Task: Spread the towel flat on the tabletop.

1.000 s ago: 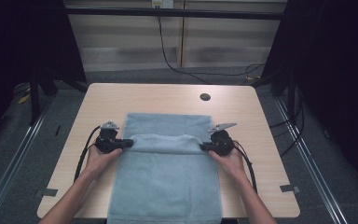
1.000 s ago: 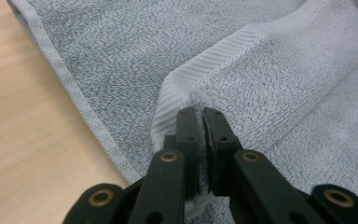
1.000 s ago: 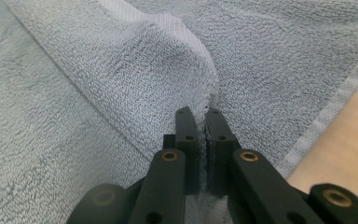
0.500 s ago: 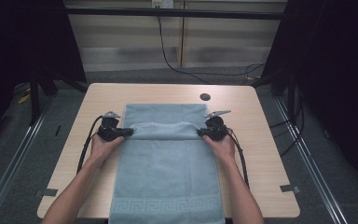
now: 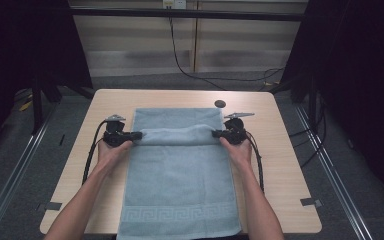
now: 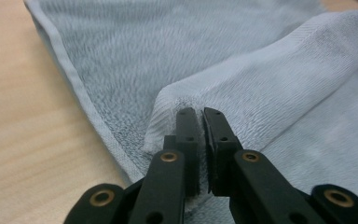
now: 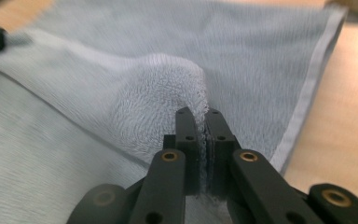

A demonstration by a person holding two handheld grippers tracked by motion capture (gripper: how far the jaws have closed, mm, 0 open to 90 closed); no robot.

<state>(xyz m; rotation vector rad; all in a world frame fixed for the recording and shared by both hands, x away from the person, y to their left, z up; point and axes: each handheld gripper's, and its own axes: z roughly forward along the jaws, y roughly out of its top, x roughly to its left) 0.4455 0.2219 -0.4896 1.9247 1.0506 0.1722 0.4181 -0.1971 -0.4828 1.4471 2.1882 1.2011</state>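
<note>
A light blue-grey towel (image 5: 180,175) lies lengthwise on the wooden table (image 5: 285,165), its patterned near end at the front edge. A raised fold runs across it from side to side. My left gripper (image 5: 139,135) is shut on the fold's left end and my right gripper (image 5: 215,134) is shut on its right end. In the left gripper view the jaws (image 6: 200,114) pinch a ridge of the towel (image 6: 270,88). The right gripper view has my right gripper (image 7: 198,114) clamped on the towel (image 7: 135,93) near its hemmed edge.
A small dark round disc (image 5: 219,104) sits on the table beyond the towel's far right corner. Bare wood flanks the towel on both sides. Black cables trail from each gripper along the forearms. Dark floor and metal rails surround the table.
Both grippers have moved away from the person toward the far end, carrying the pinched fold. The towel's patterned near end has slid up onto the table.
</note>
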